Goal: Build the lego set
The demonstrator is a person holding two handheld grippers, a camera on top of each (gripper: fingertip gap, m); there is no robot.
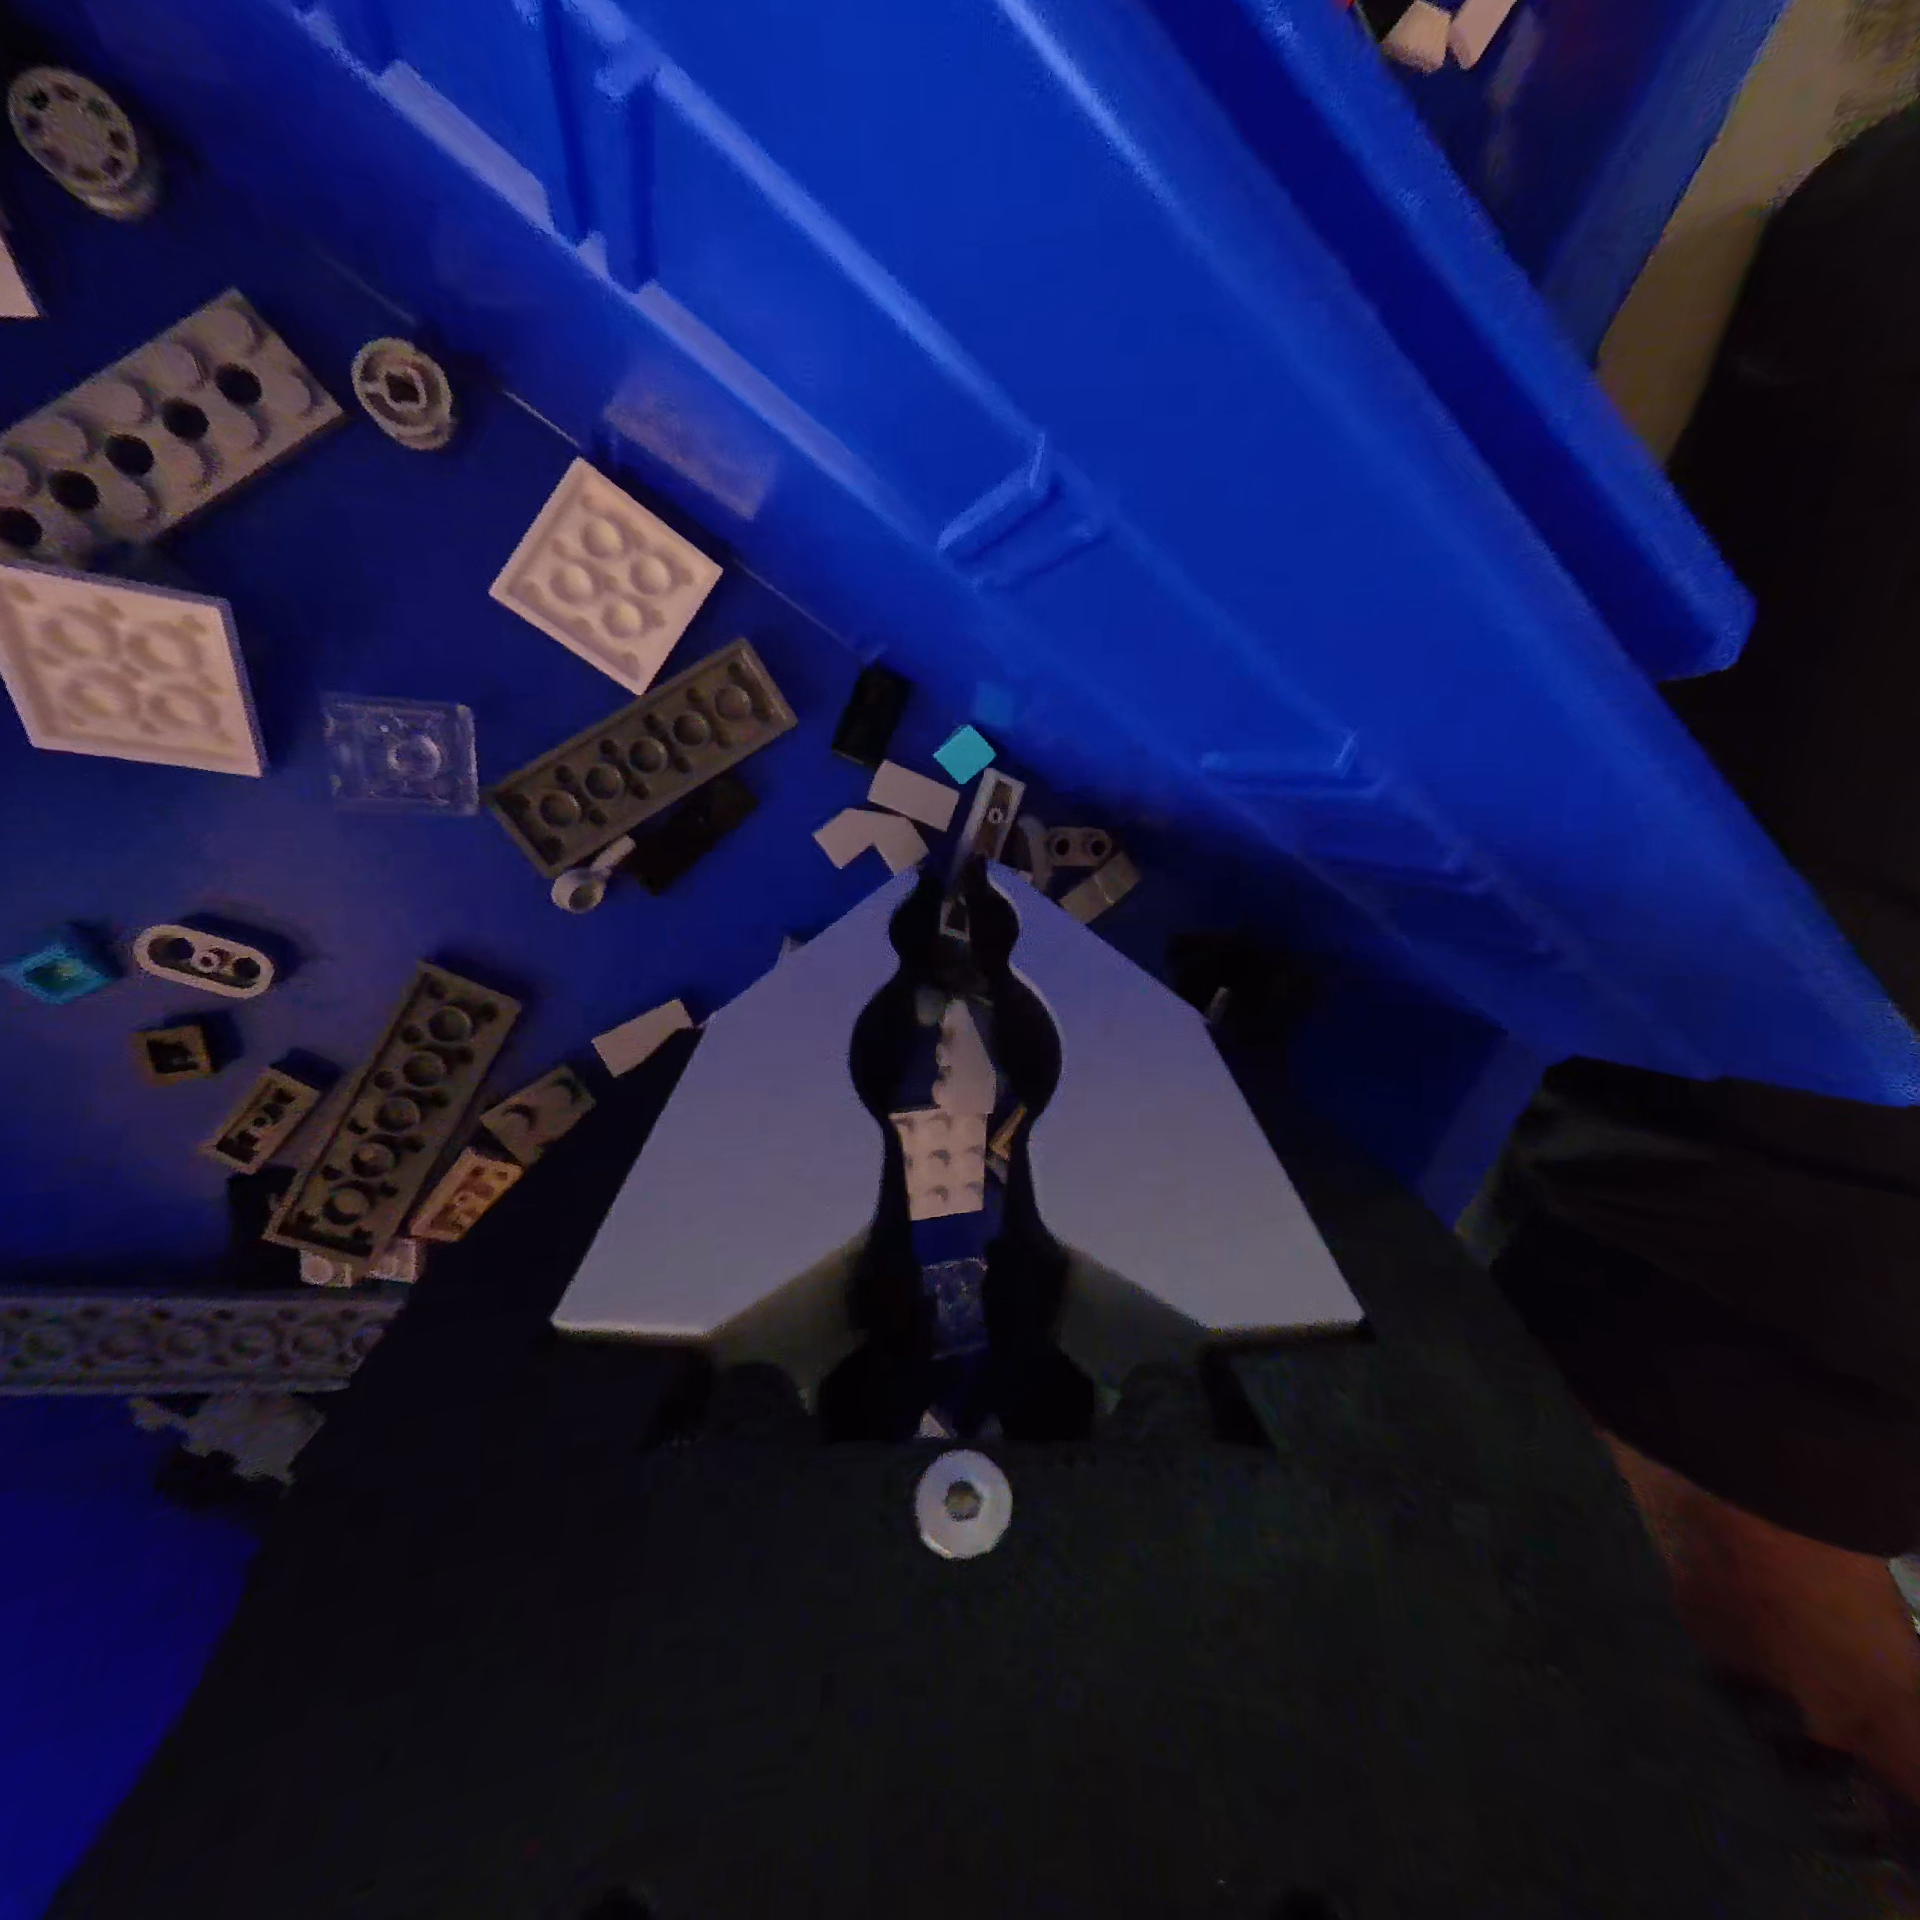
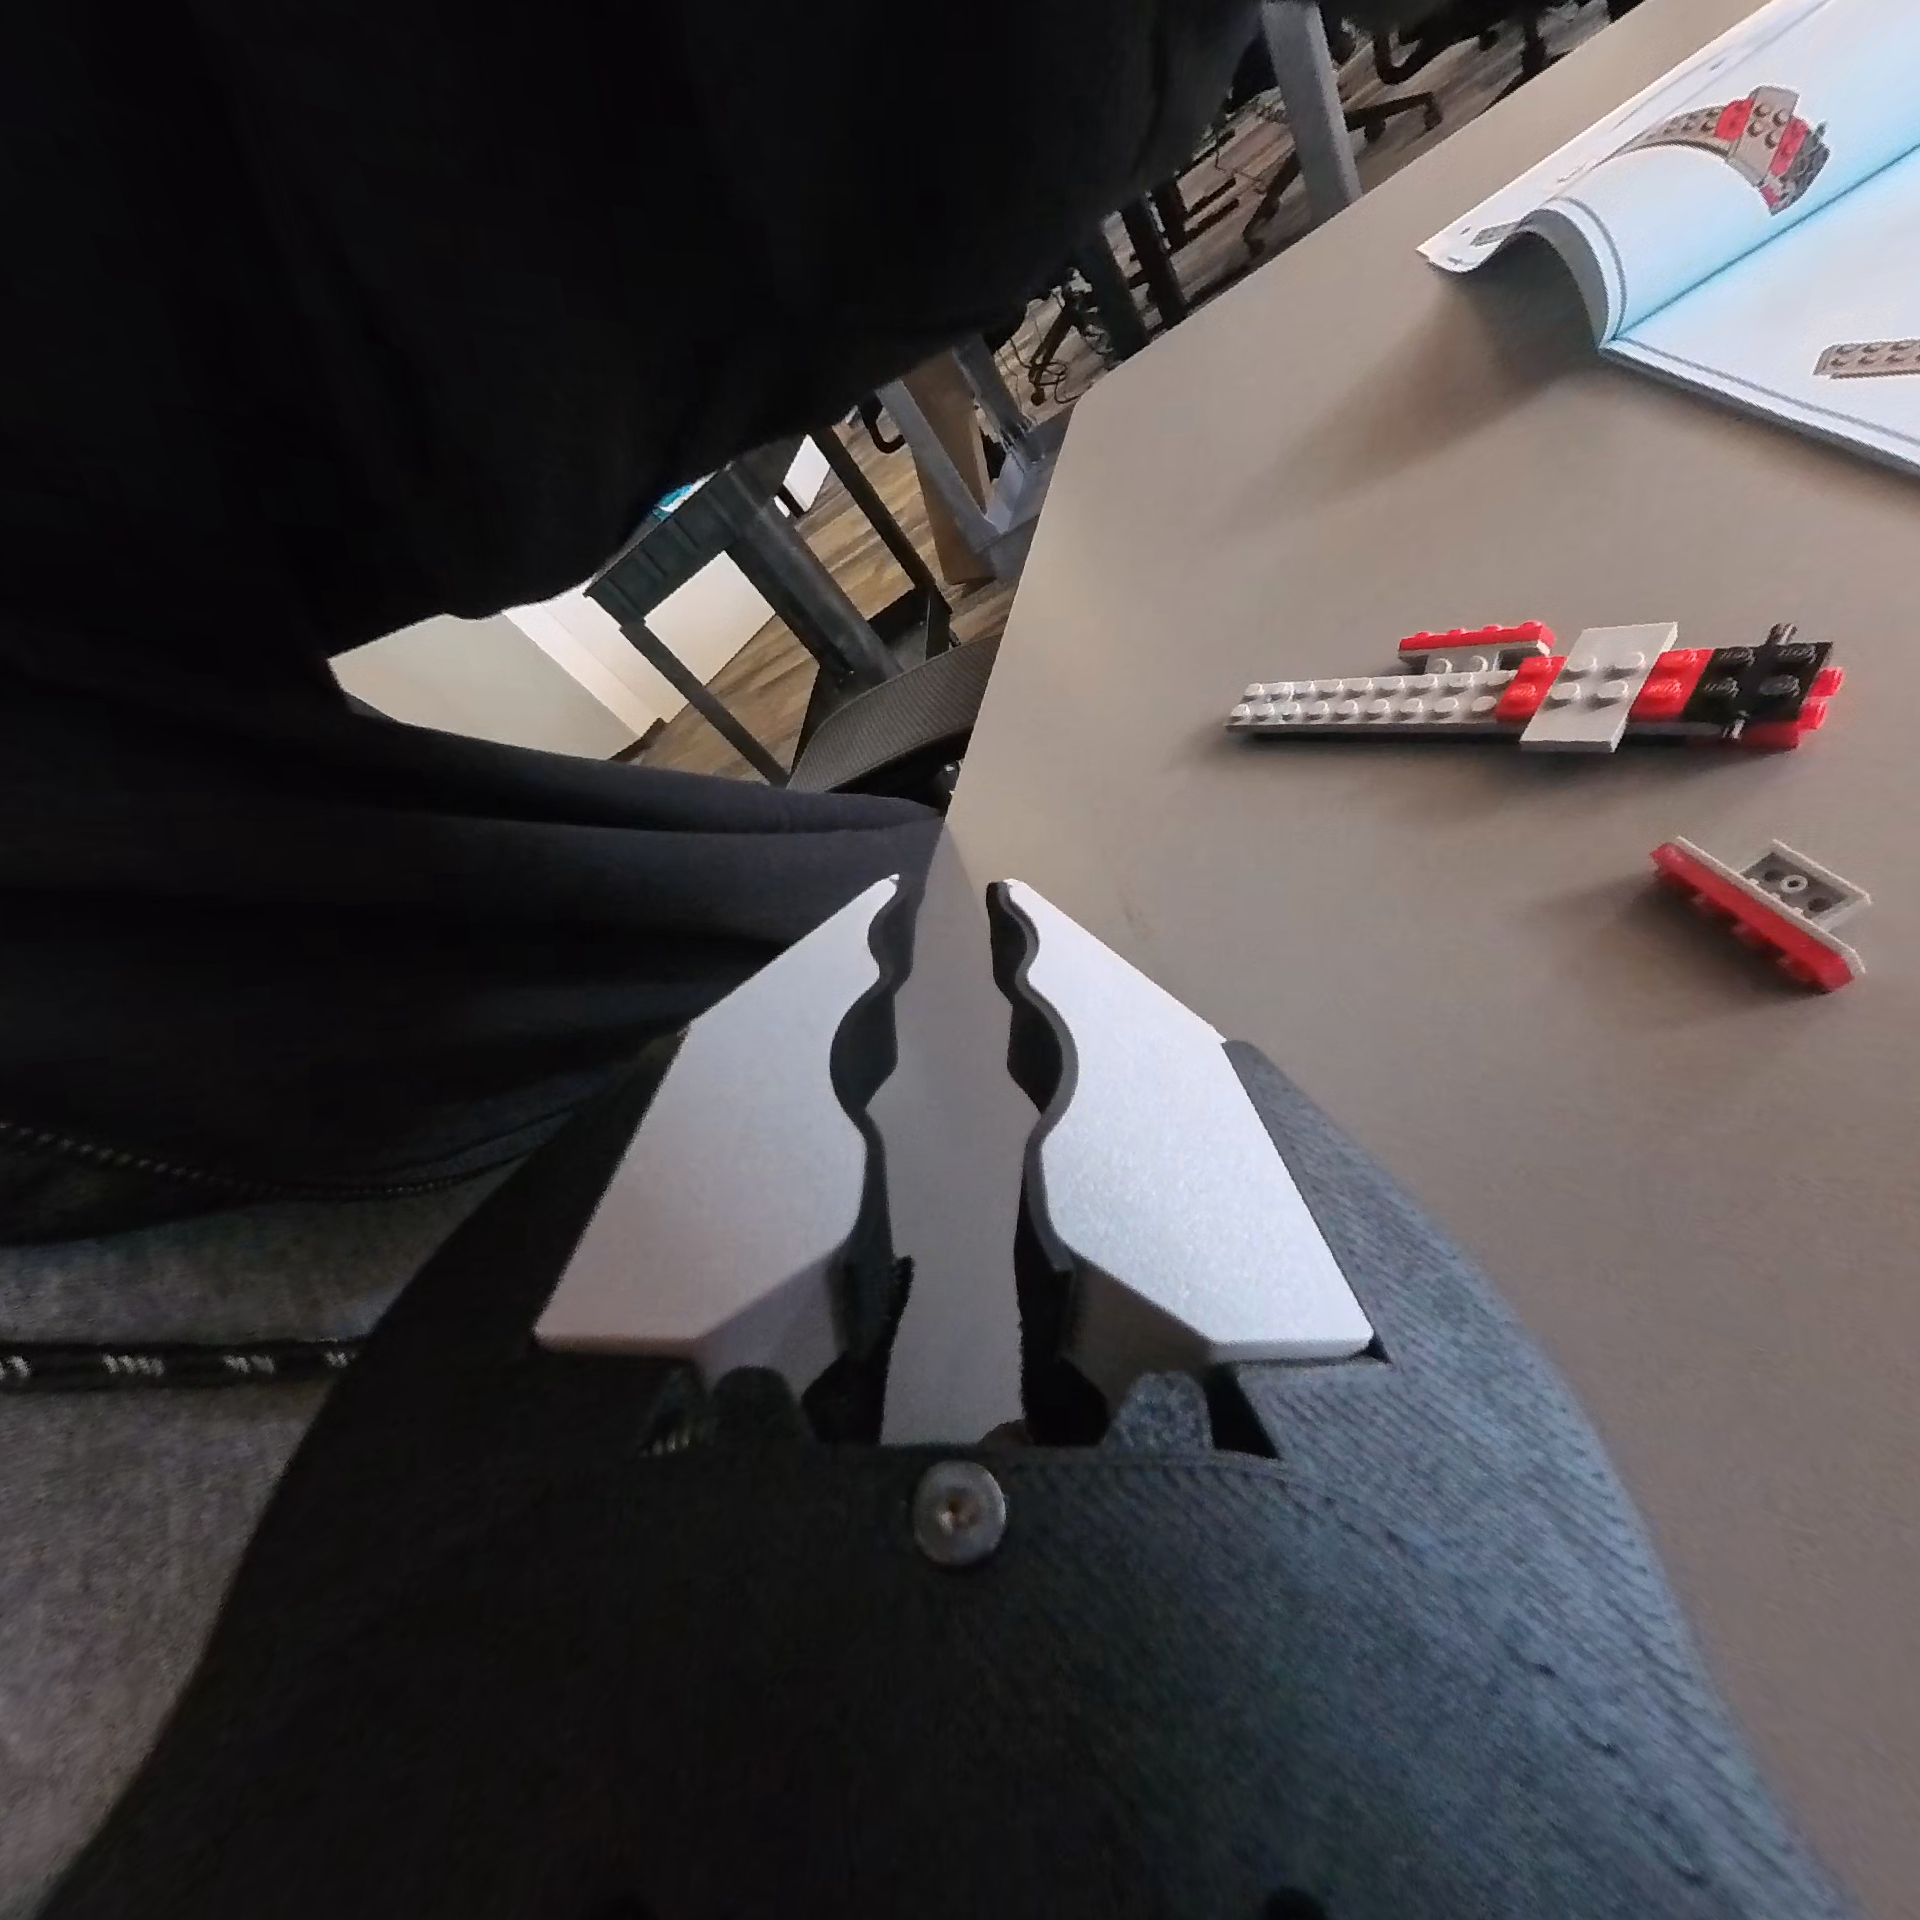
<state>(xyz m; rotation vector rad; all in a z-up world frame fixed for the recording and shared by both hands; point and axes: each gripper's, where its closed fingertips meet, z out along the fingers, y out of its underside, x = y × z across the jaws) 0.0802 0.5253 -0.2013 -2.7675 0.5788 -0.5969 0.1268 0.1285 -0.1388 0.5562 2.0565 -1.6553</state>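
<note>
the left gripper [image 1: 964,883] was nearly closed inside a blue bin [image 1: 1091,436], its tips pinching a small thin grey piece [image 1: 987,821] that stood up from the bin floor close to the bin's wall. just beside it lay a teal tile [image 1: 964,752], white tiles [image 1: 912,794] and a black tile [image 1: 871,715]. farther out on the floor were a dark grey plate [image 1: 642,756], a white square plate [image 1: 605,574], a clear plate [image 1: 401,752] and a grey plate with holes [image 1: 145,436].

the right gripper [image 2: 943,894] was slightly open and empty, pointing along the desk [image 2: 1247,1039] edge toward a person's dark clothing. well apart on the desk lay the partial build [image 2: 1558,694] of grey, red and black, a small red and grey piece [image 2: 1756,914] near it, and an open booklet [image 2: 1714,260] at the far corner.
</note>
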